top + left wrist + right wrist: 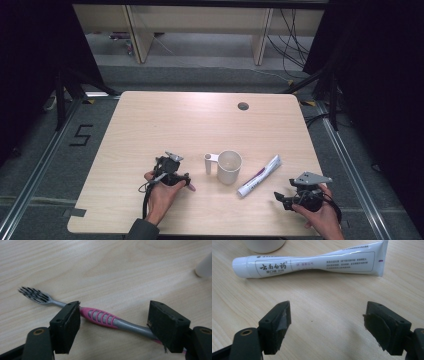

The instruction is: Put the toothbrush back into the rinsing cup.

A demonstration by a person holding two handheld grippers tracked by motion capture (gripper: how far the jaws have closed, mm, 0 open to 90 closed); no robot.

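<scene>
From above, the left gripper (pixel 176 172) sits toward the near edge of the pale wooden table (pixel 150 125), left of a white plastic mug (pixel 229 166); the right gripper (pixel 290 196) waits by the near right corner.

Along the left gripper's jaws, spread wide, a pink and grey plastic toothbrush (pixel 105 318) lies flat between them, untouched. It looks light, stiff and slick; the ribbed pink grip seems the surest hold.

The right gripper's jaws gape, empty, before a white toothpaste tube (pixel 309 262).

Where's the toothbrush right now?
In the left gripper view, the toothbrush lies flat on the table between the left hand-held gripper's open jaws, bristles pointing left, left of the mug.
</scene>
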